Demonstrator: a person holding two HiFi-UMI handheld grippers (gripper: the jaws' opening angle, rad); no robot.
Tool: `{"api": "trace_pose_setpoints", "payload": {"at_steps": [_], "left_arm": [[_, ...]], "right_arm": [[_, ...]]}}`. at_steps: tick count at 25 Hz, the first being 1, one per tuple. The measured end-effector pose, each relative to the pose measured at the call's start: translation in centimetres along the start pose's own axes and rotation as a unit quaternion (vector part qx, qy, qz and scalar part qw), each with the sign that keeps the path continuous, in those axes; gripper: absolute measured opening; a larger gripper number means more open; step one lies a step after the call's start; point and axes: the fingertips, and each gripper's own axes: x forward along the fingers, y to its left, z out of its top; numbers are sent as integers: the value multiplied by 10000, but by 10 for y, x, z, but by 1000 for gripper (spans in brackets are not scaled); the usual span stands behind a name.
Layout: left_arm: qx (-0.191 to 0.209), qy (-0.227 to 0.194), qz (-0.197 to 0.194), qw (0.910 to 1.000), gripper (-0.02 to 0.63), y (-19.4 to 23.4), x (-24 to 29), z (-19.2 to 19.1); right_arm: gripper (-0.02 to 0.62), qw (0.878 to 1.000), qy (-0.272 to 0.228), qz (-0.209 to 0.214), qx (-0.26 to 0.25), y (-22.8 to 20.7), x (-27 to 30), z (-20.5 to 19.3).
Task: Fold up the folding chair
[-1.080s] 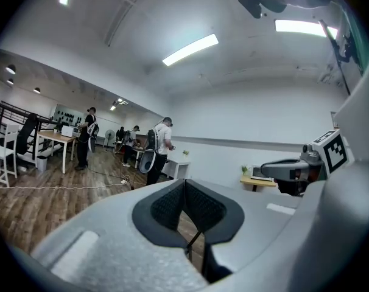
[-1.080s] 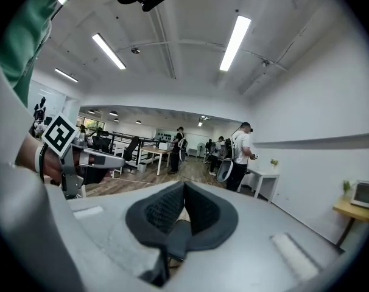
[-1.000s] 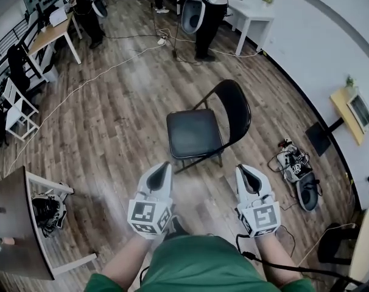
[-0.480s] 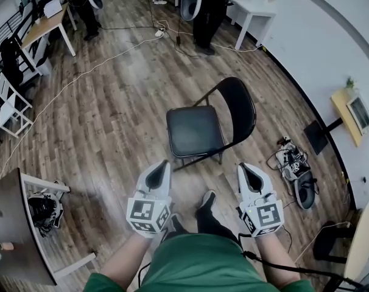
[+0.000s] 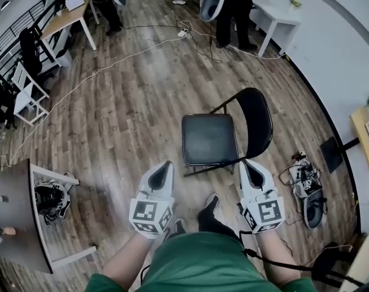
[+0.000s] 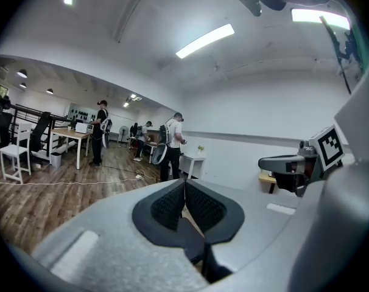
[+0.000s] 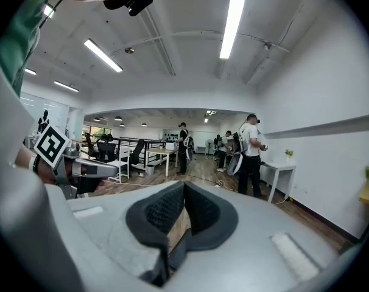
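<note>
A black folding chair [image 5: 218, 135] stands unfolded on the wood floor in the head view, seat towards me, backrest to the right. My left gripper [image 5: 162, 167] is shut and empty, just short of the chair's front left corner. My right gripper [image 5: 249, 167] is also shut and empty, close to the seat's front right corner below the backrest. In the left gripper view the left gripper [image 6: 184, 184] shows its pads pressed together; in the right gripper view the right gripper [image 7: 183, 187] looks the same. The chair is hidden in both gripper views.
People [image 5: 233, 8] stand by a white table [image 5: 276, 17] at the far end, cables trailing across the floor. A dark table [image 5: 11, 224] with a bag beneath is at lower left. Shoes and gear [image 5: 306, 187] lie on the floor right of the chair.
I have stepped closer to the chair; it now sits lower and nearer in the head view. Both grippers came forward towards its seat, still shut.
</note>
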Motion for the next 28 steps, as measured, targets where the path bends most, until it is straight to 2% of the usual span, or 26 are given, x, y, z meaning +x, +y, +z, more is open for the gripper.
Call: {"api": "trace_pose_setpoints", "payload": {"at_steps": [6,14,22,28], "left_arm": [[7,168,255,9995,12,-3,56,1],[34,405,431,9982,12,-27,127,0],[72,809,542,9952,12,-33,159,-13],[56,1017,391,9940,12,-38,192,-24]], "right_arm": [[3,9997,82,223,72,-52,44,-12],[3,9992,115,197,337,-138,81,-34],[3,9974,288,159,636,-174,90,-67],[3,9961,469,-111,732,-206,94,-83]]}}
